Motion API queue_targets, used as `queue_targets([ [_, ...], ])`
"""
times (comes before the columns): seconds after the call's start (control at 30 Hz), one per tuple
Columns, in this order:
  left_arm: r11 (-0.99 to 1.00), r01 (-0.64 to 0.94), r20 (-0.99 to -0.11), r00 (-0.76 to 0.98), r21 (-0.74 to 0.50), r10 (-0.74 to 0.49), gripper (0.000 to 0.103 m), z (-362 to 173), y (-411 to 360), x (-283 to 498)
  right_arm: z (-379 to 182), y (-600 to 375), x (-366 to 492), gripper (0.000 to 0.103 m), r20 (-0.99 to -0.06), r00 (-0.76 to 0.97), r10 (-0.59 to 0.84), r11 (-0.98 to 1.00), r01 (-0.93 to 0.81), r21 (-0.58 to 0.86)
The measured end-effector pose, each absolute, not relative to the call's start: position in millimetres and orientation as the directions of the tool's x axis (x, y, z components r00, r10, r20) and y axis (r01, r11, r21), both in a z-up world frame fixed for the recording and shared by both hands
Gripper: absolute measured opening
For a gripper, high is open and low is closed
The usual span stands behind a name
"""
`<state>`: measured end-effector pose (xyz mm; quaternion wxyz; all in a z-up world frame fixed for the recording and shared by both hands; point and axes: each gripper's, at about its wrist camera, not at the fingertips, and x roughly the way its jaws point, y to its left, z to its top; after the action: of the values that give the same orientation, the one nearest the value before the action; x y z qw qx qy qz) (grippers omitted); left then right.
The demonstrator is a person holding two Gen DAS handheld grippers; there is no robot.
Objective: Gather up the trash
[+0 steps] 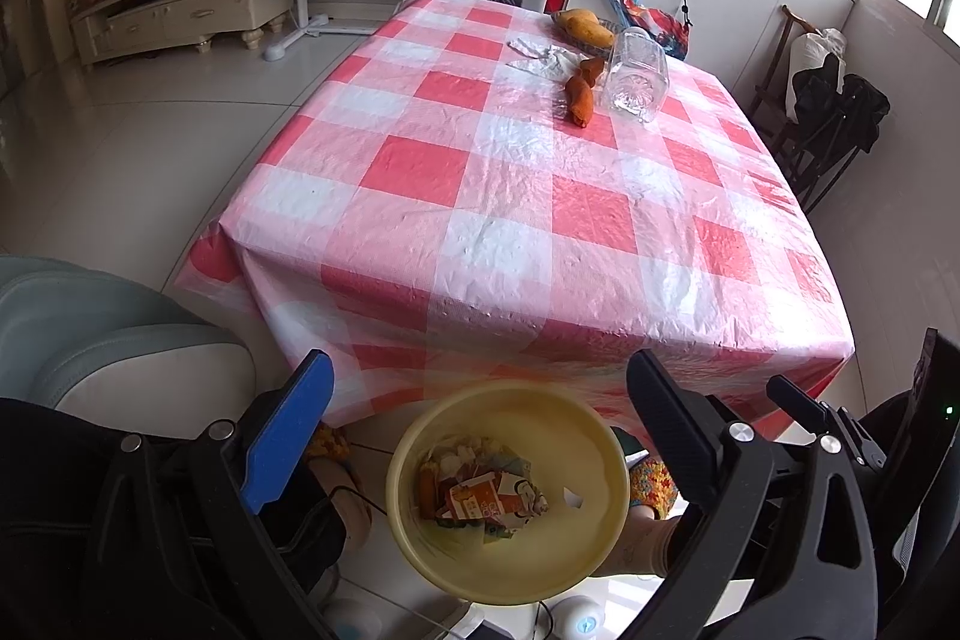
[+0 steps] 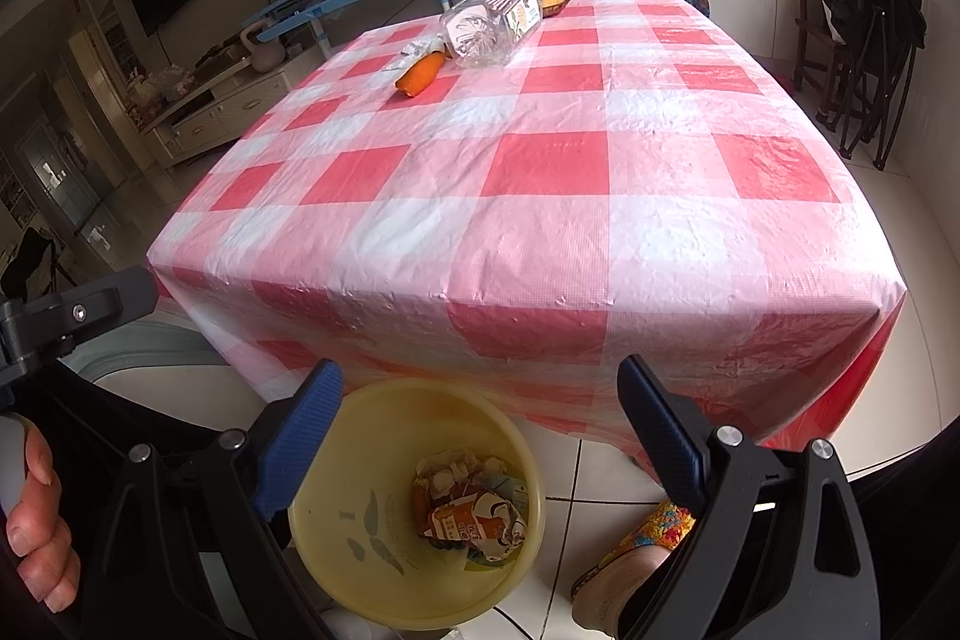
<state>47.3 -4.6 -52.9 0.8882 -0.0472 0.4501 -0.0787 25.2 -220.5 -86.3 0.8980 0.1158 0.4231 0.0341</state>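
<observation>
While both our left hand-held gripper (image 1: 480, 400) and right hand-held gripper (image 2: 480, 400) hang wide and empty above the yellow bin (image 2: 336, 568), trash waits far ahead. The clear bottle (image 2: 489, 19) lies on its side on the surface (image 2: 540, 196); a glancing pinch could roll it off.

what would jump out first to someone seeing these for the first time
The red and white checked tablecloth fills most of both views. At its far end a clear plastic bottle lies on its side next to orange peel and a crumpled wrapper. Nearest the cameras, on the floor below the table's edge, stands a yellow bin with crumpled cartons already inside, and both the left hand-held gripper and the right hand-held gripper hang open above it.
</observation>
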Motion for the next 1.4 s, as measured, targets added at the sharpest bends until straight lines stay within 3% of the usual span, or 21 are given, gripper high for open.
queue_targets([
  [1.0, 0.982, 0.076, -0.797, 0.576, -0.171, -0.183, 0.095, -58, 4, 41, -83, -218, 23, 0.091, -0.744, 0.652, 0.145, 0.976, 0.029, 0.216],
  [1.4, 0.981, 0.039, -0.799, 0.575, -0.192, -0.179, 0.095, -54, 13, 25, -33, -218, 90, 0.093, -0.664, 0.729, 0.168, 0.972, -0.009, 0.236],
])
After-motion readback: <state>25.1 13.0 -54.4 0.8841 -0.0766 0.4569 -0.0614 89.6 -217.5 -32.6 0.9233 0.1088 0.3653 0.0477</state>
